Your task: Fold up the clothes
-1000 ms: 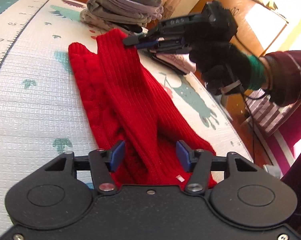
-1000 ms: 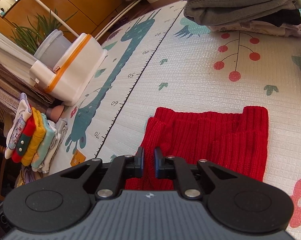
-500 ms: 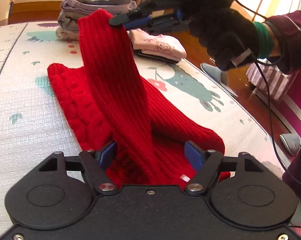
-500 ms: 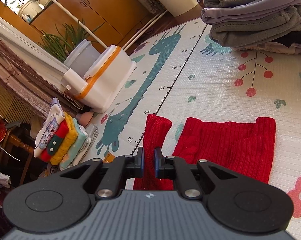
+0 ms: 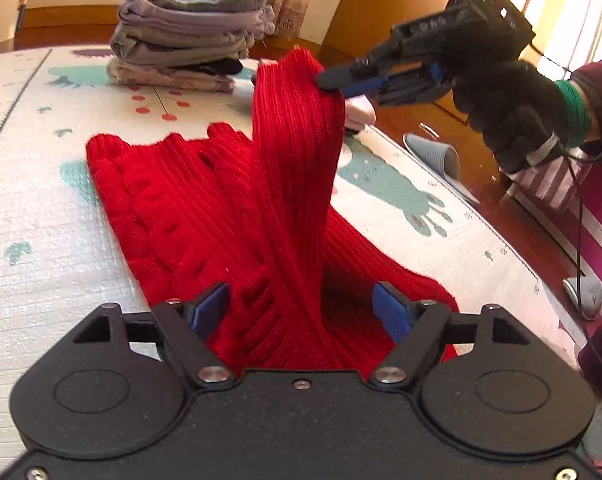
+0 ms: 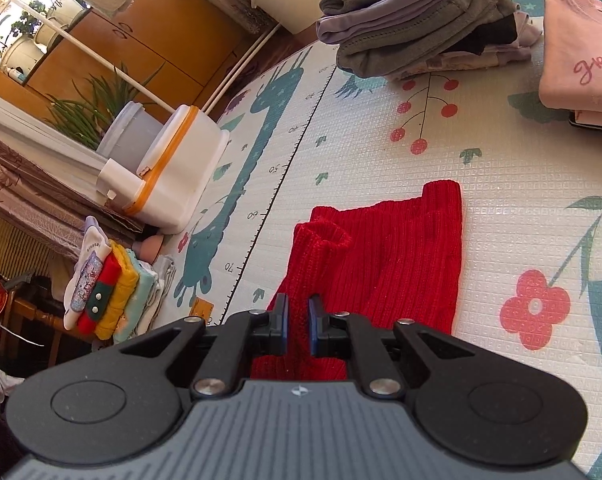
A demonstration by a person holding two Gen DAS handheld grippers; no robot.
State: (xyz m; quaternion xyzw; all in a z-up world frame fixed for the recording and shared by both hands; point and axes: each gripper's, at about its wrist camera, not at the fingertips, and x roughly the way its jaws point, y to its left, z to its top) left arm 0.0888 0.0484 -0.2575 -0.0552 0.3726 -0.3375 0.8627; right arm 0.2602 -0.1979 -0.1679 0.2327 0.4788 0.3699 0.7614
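Observation:
A red knit sweater (image 5: pixel 205 204) lies on the patterned play mat (image 5: pixel 25 216). My right gripper (image 6: pixel 298 318) is shut on the sweater's sleeve (image 5: pixel 297 128) and holds it raised above the body of the sweater; it also shows in the left wrist view (image 5: pixel 333 80). My left gripper (image 5: pixel 301 308) is open, low over the near end of the sweater, with the knit between its blue pads (image 5: pixel 211 306). In the right wrist view the sweater (image 6: pixel 401 248) lies flat beyond the held sleeve.
A stack of folded grey clothes (image 5: pixel 189 28) sits at the mat's far end, with a folded pink garment (image 6: pixel 581 56) beside it. A white and orange container (image 6: pixel 169 168) and folded colourful clothes (image 6: pixel 109 292) lie off the mat. Slippers (image 5: pixel 437 152) lie on the wooden floor.
My right gripper has lifted the sleeve higher and carried it to the right, over the sweater's body. My left gripper stays open at the near end.

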